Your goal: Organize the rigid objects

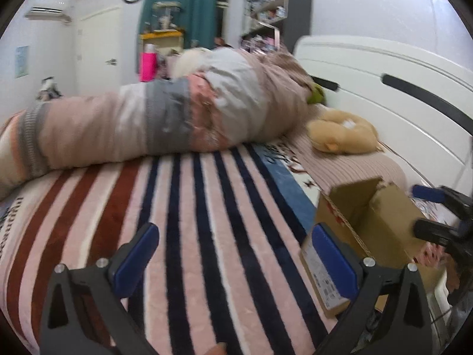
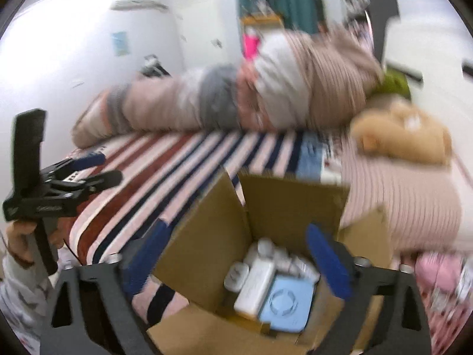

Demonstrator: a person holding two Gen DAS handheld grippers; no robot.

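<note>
An open cardboard box (image 2: 207, 242) stands on the striped bed blanket (image 1: 192, 222); it also shows in the left wrist view (image 1: 375, 224) at the right. Inside it lie a light blue square case (image 2: 286, 304), a white flat bottle (image 2: 255, 287) and several small white containers (image 2: 266, 248). My right gripper (image 2: 236, 260) is open and empty, hovering over the box opening. My left gripper (image 1: 236, 254) is open and empty above the blanket, left of the box. It also shows in the right wrist view (image 2: 100, 165) at the left, and the right gripper shows in the left wrist view (image 1: 428, 207).
A rolled quilt (image 1: 162, 118) lies across the far side of the bed. A tan plush toy (image 1: 343, 133) lies on a pink ribbed pillow (image 1: 354, 162) by the white headboard (image 1: 384, 88). A pink bottle (image 1: 147, 65) stands behind the quilt.
</note>
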